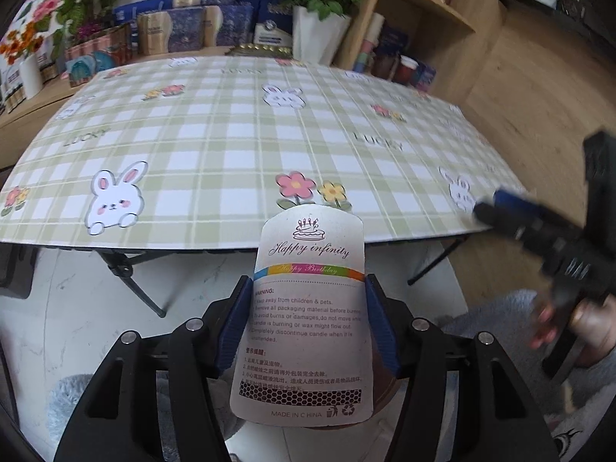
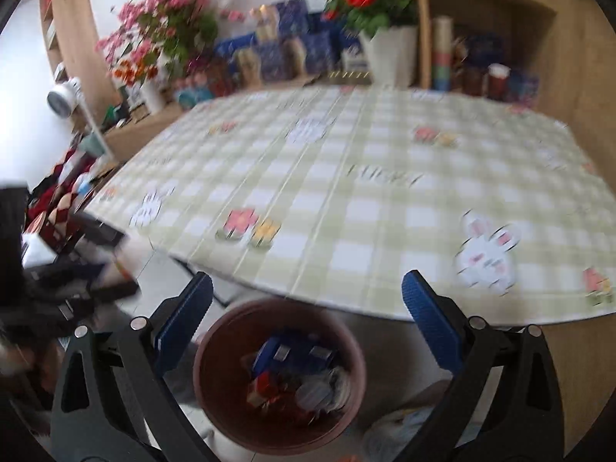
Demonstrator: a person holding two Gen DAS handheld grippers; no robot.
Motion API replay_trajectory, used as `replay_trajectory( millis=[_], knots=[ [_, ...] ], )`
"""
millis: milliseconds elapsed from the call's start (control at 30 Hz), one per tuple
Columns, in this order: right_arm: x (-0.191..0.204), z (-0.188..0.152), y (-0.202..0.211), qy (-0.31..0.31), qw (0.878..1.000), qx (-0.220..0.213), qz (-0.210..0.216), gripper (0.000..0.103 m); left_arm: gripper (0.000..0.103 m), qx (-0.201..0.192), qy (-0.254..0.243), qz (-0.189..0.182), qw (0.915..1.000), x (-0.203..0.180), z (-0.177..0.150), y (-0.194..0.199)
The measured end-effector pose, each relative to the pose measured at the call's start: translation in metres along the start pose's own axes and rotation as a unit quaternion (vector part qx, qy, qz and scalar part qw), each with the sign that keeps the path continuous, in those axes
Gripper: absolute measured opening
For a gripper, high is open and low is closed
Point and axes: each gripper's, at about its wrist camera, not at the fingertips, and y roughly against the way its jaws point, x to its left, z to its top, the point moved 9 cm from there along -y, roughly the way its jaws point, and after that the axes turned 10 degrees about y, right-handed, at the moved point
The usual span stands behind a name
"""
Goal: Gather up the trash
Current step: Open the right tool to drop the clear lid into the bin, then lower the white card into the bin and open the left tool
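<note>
Left gripper [image 1: 308, 323]: blue pads pinch a white printed candle-packaging card [image 1: 308, 308], held upright before the checked table [image 1: 231, 134].
Right gripper [image 2: 308, 319]: fingers spread wide, empty, above the round brown trash bin [image 2: 215, 377].

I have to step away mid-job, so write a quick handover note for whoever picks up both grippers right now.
Left gripper: shut on the candle packaging card, held in front of the near edge of the table.
Right gripper: open, nothing between its pads, above the brown bin.
Bin: on the floor just in front of the table, already holding mixed trash.
Done: no loose trash shows on the tabletop in either view.
Left: bring the card over the bin and release it. The right wrist view is blurred, so recheck the bin's place first.
</note>
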Motion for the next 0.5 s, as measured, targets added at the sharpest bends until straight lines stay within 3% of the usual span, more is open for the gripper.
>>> replay_trajectory(
  millis=[267,500],
  knots=[
    [-0.03,0.015,0.033,-0.031,0.999,-0.035,-0.022,0.097,0.059,0.067,-0.081,0.034,0.9939,-0.021,-0.032,-0.058],
    [-0.04,0.013,0.047,-0.035,0.998,-0.041,-0.035,0.097,0.06,0.124,-0.126,0.072,0.9815,-0.022,-0.064,-0.11]
  ],
)
